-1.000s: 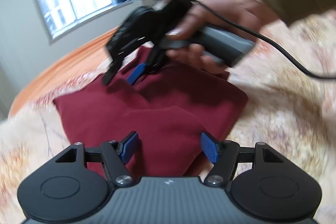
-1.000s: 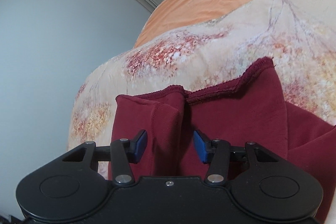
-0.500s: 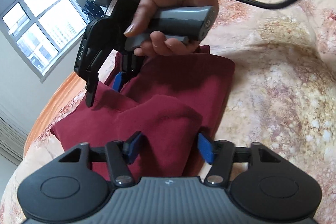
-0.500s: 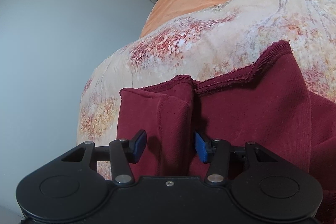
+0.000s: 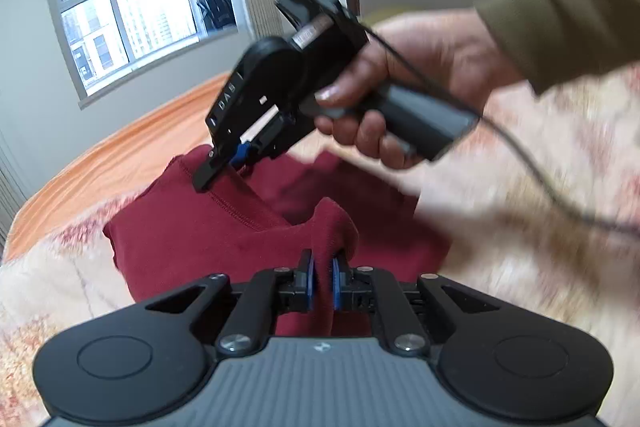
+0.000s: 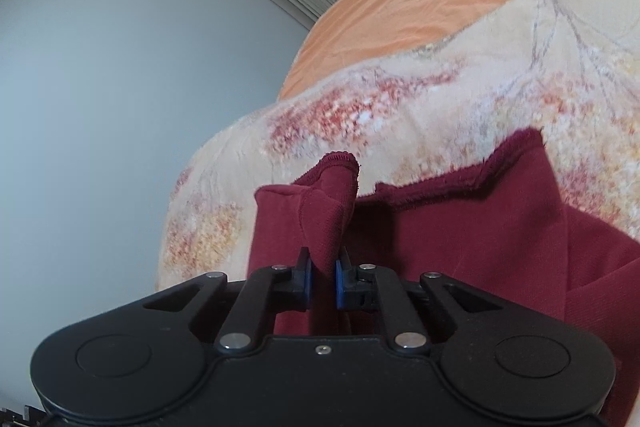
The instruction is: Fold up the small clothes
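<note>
Through the left wrist camera I see my left gripper (image 5: 322,281) with its jaws just closed, blue pads pinching a raised fold of the dark red knit garment (image 5: 224,227), which lies ahead on the floral beige blanket (image 5: 540,227). Beyond it a hand (image 5: 416,83) holds the right gripper (image 5: 224,167) on the garment's far edge. Through the right wrist camera, the right gripper's jaws have also just closed, clamping a hemmed corner of the garment.
</note>
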The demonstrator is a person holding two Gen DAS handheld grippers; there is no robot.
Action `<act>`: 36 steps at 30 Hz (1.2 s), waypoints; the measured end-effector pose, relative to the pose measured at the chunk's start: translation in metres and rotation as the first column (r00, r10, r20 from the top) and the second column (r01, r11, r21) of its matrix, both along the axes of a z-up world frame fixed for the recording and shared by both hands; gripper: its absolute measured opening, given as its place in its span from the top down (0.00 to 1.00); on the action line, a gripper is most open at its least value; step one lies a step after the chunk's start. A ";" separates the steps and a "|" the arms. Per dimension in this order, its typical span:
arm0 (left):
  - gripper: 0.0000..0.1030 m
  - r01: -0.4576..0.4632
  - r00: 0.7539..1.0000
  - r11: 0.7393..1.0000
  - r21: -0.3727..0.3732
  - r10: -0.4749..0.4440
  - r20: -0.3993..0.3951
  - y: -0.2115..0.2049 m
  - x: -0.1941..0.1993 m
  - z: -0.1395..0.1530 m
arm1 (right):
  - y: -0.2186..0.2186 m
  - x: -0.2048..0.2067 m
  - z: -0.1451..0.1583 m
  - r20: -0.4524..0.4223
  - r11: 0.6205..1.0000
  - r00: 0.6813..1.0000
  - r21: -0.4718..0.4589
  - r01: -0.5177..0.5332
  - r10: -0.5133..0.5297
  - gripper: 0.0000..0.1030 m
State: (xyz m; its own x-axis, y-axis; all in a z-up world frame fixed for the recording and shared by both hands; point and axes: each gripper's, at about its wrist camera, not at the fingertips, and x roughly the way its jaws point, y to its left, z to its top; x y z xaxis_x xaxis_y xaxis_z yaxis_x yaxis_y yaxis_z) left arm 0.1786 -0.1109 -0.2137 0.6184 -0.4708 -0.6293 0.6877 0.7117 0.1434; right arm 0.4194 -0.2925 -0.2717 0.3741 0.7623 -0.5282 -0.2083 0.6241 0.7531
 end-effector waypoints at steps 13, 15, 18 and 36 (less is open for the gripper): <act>0.91 0.086 0.996 0.991 -0.104 -0.089 -0.027 -0.079 0.008 -0.004 | -0.095 0.000 0.010 -0.025 0.990 0.997 -0.119 0.069 -0.072 0.89; 0.91 0.087 0.995 0.990 -0.108 -0.091 -0.029 -0.085 0.008 -0.006 | -0.104 -0.003 0.006 -0.023 0.990 0.996 -0.114 0.088 -0.091 0.89; 0.91 0.087 0.995 0.991 -0.099 -0.091 -0.043 -0.094 0.010 -0.013 | -0.113 -0.005 0.001 -0.026 0.987 0.993 -0.119 0.108 -0.112 0.89; 0.48 -0.129 0.958 0.960 -0.248 0.056 -0.280 -0.013 0.017 -0.012 | -0.122 -0.051 0.037 0.117 0.969 0.983 -0.185 0.161 -0.141 0.45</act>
